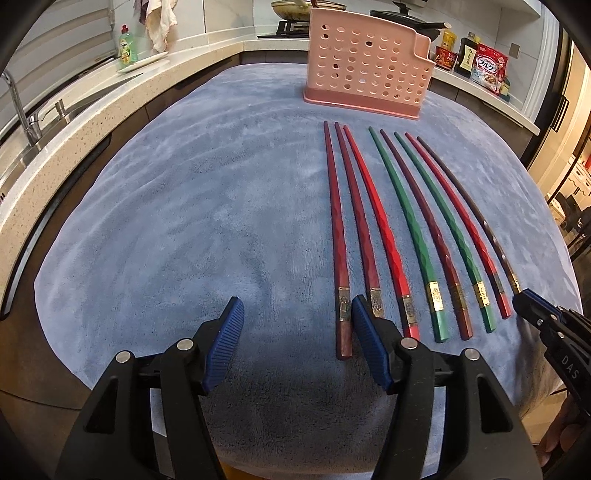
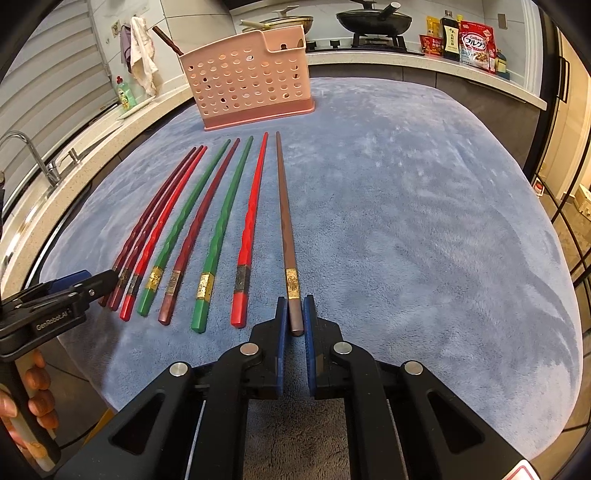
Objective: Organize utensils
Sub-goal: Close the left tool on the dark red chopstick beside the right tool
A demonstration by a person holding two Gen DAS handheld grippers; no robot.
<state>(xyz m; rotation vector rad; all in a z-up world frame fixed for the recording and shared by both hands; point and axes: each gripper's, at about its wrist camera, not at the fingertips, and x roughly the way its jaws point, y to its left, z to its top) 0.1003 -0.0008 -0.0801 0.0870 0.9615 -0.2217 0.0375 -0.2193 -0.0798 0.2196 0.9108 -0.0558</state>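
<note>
A: Eight chopsticks [image 2: 207, 236] lie side by side on the blue cloth [image 2: 424, 221] covering the desk, thick ends toward the near edge, tips aimed at the pink holder [image 2: 251, 85] standing toward the far edge.

B: And the right gripper [image 2: 295, 314]?

A: Its jaws are nearly closed on the butt of the brown chopstick [image 2: 286, 221], the outermost on the row's right side. Gripping at the thick end looks chosen so the tip can be steered into the holder.

B: The left gripper [image 1: 297, 314]?

A: Its jaws stand partly open and hold nothing, straddling the butt of the dark red chopstick [image 1: 334, 206] at the row's left end; the right finger sits over its neighbour's end.

B: Anything in the way?

A: The cloth between row and holder is bare. One chopstick [image 2: 166, 40] already leans out of the holder. The neighbours lie close, so a pinch could nudge them. Dish soap [image 1: 127, 48], a faucet [image 1: 18, 107], pans [image 2: 373, 16] and food packets [image 2: 476, 46] sit on the counters beyond.
</note>
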